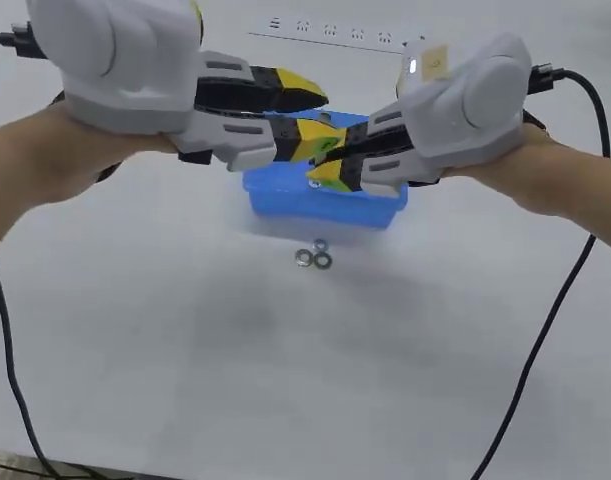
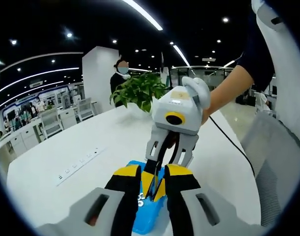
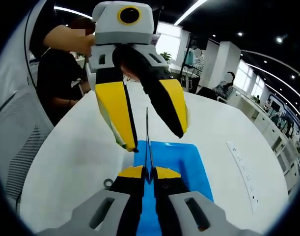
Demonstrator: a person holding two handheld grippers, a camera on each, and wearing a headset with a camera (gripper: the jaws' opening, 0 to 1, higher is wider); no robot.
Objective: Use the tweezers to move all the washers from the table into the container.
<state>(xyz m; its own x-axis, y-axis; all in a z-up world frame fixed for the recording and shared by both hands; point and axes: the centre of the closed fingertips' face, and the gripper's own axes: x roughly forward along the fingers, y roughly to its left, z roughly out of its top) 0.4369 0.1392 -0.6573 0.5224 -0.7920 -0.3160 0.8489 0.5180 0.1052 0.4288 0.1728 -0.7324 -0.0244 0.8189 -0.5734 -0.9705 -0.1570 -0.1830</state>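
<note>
Head view: three washers (image 1: 303,258), one container (image 1: 285,203).

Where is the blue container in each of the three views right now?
Head view: the blue container sits at centre, just beyond the loose washers.
Left gripper view: bottom centre, seen between that view's own jaws.
Right gripper view: lower centre to right, past that view's own jaws.
Shared landmark: the white power strip, lying near the container.
</note>
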